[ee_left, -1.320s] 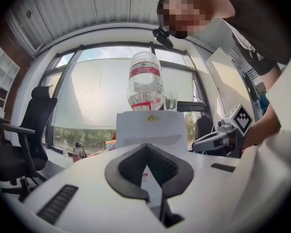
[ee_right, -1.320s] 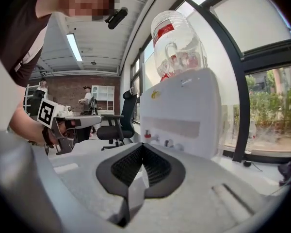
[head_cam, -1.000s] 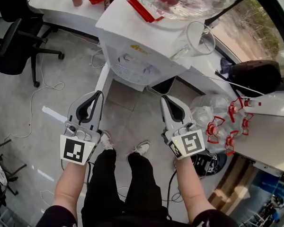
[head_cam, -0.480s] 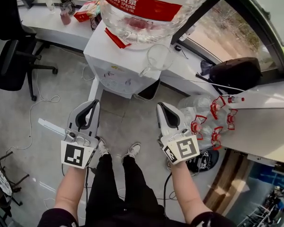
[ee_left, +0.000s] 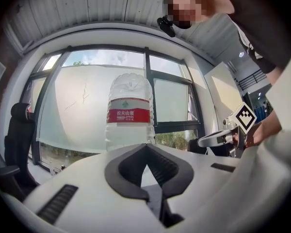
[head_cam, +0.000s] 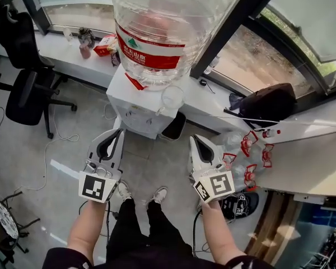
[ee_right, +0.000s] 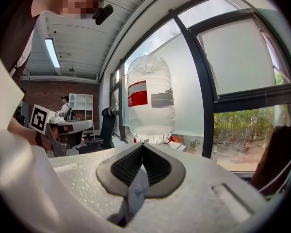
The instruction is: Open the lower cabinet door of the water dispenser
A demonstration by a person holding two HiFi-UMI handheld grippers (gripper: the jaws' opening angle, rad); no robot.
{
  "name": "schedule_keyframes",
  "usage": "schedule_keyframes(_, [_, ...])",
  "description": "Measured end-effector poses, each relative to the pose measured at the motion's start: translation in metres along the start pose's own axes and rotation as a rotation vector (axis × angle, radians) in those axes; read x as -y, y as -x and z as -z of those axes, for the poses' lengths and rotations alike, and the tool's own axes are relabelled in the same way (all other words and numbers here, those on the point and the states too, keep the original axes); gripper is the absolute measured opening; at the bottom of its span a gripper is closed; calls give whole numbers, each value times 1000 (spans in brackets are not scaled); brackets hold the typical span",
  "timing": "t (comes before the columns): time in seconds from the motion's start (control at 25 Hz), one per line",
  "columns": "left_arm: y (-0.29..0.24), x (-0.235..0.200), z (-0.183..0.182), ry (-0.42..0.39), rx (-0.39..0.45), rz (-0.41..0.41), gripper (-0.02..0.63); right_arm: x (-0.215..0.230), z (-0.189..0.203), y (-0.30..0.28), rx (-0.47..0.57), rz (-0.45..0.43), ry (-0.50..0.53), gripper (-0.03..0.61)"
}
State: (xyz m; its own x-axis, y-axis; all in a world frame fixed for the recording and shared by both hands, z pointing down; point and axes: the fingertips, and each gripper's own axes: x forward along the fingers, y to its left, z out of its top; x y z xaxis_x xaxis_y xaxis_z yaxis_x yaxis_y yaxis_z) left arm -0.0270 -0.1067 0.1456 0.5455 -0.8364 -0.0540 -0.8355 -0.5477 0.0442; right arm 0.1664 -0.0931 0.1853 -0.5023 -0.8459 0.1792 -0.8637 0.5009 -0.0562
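Note:
The white water dispenser (head_cam: 135, 108) stands by the window ledge with a large clear bottle (head_cam: 157, 27) upside down on top. From above I see only its top and upper front; the lower cabinet door is hidden. My left gripper (head_cam: 120, 133) is shut and empty, held in the air short of the dispenser's left front. My right gripper (head_cam: 194, 139) is also shut and empty, off the dispenser's right side. In the left gripper view the shut left gripper (ee_left: 146, 147) points level at the bottle (ee_left: 129, 115). The right gripper (ee_right: 143, 144) also faces the bottle (ee_right: 149, 106).
A black office chair (head_cam: 28, 88) stands at the left, with cables on the floor. A clear jug (head_cam: 172, 98) sits on the dispenser top. Empty bottles with red handles (head_cam: 249, 150) and a black bag (head_cam: 271, 102) lie to the right. Small items line the ledge (head_cam: 95, 43).
Both grippers have risen together, still shut, and the view has lifted: the bottle now fills the upper middle and the dispenser looks smaller and farther.

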Motion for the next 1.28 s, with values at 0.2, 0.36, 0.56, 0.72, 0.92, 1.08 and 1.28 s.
schedule_keyframes(0.2, [1,6,-34,-46,7,11,9,4,-32,8,26,10,-56,5])
schedule_keyframes(0.36, [6,12,-68,-28,58,15,9,3,-66,20,73,-5,-108,5])
schedule_keyframes(0.56, [7,14,-105,-84,60,14,9,10,-102,35,132,6,-108,5])
schedule_keyframes(0.72, [11,14,-133,-83,120,15,9,19,-122,50,164,33,-90,5])
schedule_keyframes(0.92, [20,17,-170,-102,182,-2,9,29,-140,69,180,62,-72,5])
schedule_keyframes(1.08, [31,19,-190,-154,206,-7,9,34,-159,83,217,79,-68,5])
schedule_keyframes(1.28, [45,21,-200,-150,229,-32,9,38,-173,101,252,107,-40,5])
